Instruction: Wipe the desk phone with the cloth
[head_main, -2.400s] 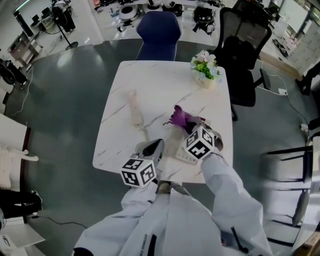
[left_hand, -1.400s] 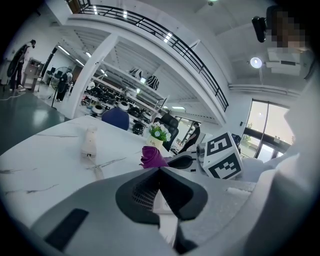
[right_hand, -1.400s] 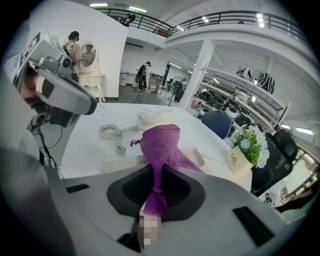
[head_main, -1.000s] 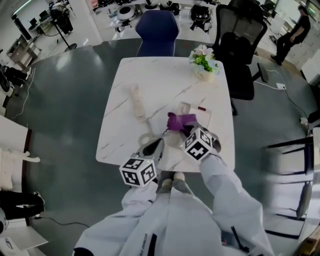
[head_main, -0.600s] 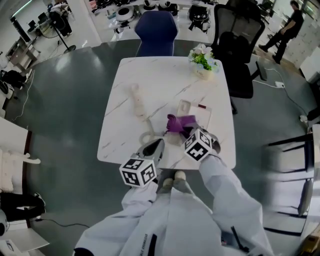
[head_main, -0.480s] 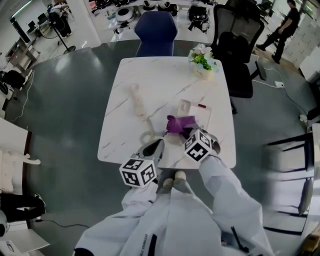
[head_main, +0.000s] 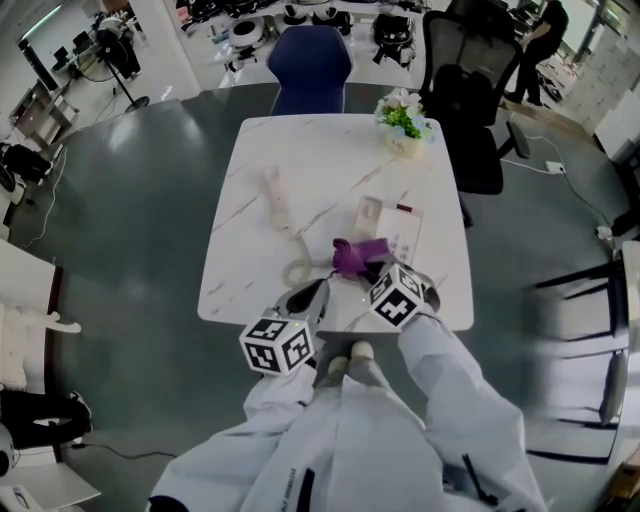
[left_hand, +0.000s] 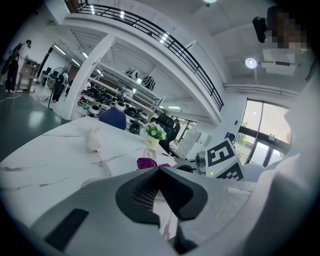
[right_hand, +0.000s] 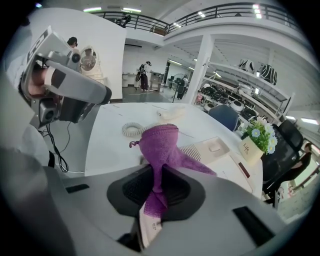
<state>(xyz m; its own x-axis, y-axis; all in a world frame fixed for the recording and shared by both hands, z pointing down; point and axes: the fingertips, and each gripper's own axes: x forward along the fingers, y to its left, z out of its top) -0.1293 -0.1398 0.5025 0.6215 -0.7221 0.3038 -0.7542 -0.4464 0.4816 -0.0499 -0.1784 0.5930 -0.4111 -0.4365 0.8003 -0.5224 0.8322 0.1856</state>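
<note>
A cream desk phone (head_main: 392, 227) (right_hand: 210, 149) lies on the white marble table (head_main: 330, 160), its handset (head_main: 275, 197) off to the left and joined by a coiled cord (head_main: 297, 272) (right_hand: 132, 130). My right gripper (head_main: 375, 272) (right_hand: 159, 188) is shut on a purple cloth (head_main: 355, 254) (right_hand: 162, 145), held at the phone's near left corner. My left gripper (head_main: 303, 297) (left_hand: 159, 170) hovers shut with nothing in it over the table's near edge. In the left gripper view the cloth (left_hand: 149, 163) and handset (left_hand: 93, 139) lie ahead.
A flower pot (head_main: 405, 125) with a small card stands at the table's far right corner. A blue chair (head_main: 310, 65) and a black office chair (head_main: 470, 90) stand behind the table. A person (head_main: 535, 35) walks at the far right. Grey floor surrounds the table.
The cloth in my right gripper has slid back from the phone's top toward its near left corner, uncovering the phone. The left gripper has stayed put. The person in the background walked on.
</note>
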